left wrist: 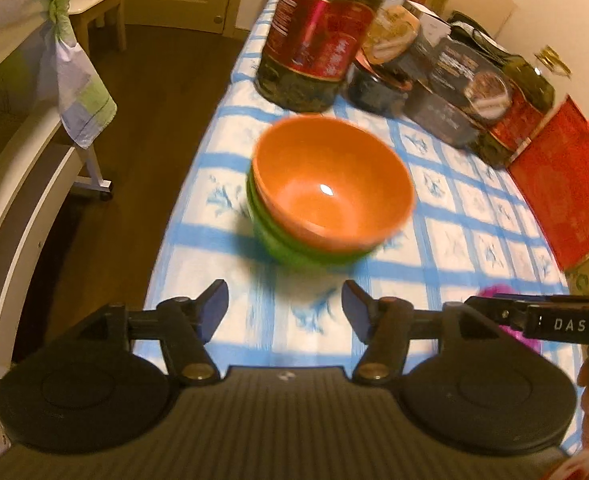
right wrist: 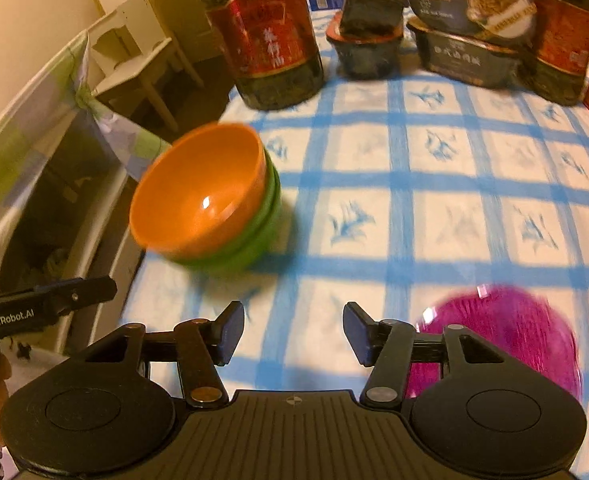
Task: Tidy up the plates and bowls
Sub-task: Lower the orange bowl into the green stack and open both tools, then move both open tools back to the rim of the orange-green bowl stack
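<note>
The orange bowl (left wrist: 330,184) looks like smooth, glossy plastic. The checked tablecloth (right wrist: 434,208) is cloth-like and matt. The purple plate (right wrist: 510,320) is shiny and translucent.

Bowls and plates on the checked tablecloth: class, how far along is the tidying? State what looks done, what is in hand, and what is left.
Done: the orange bowl sits nested in the green bowls, one stack on the tablecloth.
In hand: nothing. The left gripper and right gripper are both open and empty.
Left: the purple plate lies apart from the stack, near the right gripper, and probably needs placing.
</note>
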Available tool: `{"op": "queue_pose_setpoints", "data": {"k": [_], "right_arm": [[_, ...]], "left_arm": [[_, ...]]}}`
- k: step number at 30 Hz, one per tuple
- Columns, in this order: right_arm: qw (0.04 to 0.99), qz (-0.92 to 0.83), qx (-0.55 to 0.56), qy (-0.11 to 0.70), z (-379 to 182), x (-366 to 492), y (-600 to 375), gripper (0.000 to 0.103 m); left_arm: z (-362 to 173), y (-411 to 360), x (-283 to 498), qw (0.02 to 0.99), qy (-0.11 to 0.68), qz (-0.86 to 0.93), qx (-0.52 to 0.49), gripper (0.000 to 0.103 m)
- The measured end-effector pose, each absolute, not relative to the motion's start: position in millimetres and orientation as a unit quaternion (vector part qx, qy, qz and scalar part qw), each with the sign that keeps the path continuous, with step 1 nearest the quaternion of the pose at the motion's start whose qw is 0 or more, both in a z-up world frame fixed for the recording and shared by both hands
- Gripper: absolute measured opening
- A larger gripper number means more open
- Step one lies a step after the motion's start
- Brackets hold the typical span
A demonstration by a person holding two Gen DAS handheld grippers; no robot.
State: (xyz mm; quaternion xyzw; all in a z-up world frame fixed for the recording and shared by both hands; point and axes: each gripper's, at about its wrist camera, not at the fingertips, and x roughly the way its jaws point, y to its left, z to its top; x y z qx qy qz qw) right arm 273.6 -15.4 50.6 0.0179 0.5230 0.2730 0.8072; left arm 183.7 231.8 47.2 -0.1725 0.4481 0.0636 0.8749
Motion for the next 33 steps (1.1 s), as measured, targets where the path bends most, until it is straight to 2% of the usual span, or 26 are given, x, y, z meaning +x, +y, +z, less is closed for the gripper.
{"op": "queue_pose_setpoints", "data": {"k": [3,10,24,28,33], "right_arm": [[0.807,0.273,0.007,0.524,44,251,-24,0.056],[0.82,0.247,-0.001,0.516,35,209,-43,0.057],[0.815,0.219,0.023,0.537,17,151,-83,0.057],[0.814,0.221,0.023,0.536,15,143,-87,0.057],[0.814,0.218,0.024,0.538,13,139,-91,0.057]], "left_arm": [[40,218,163,0.878,0.446,0.07,-0.159,0.067],[40,192,123,0.896,0.423,0.079,-0.111,0.068],[21,165,93,0.878,0.455,0.049,-0.142,0.069],[17,161,90,0.873,0.463,0.051,-0.144,0.075],[17,161,88,0.872,0.463,0.053,-0.149,0.076]]}}
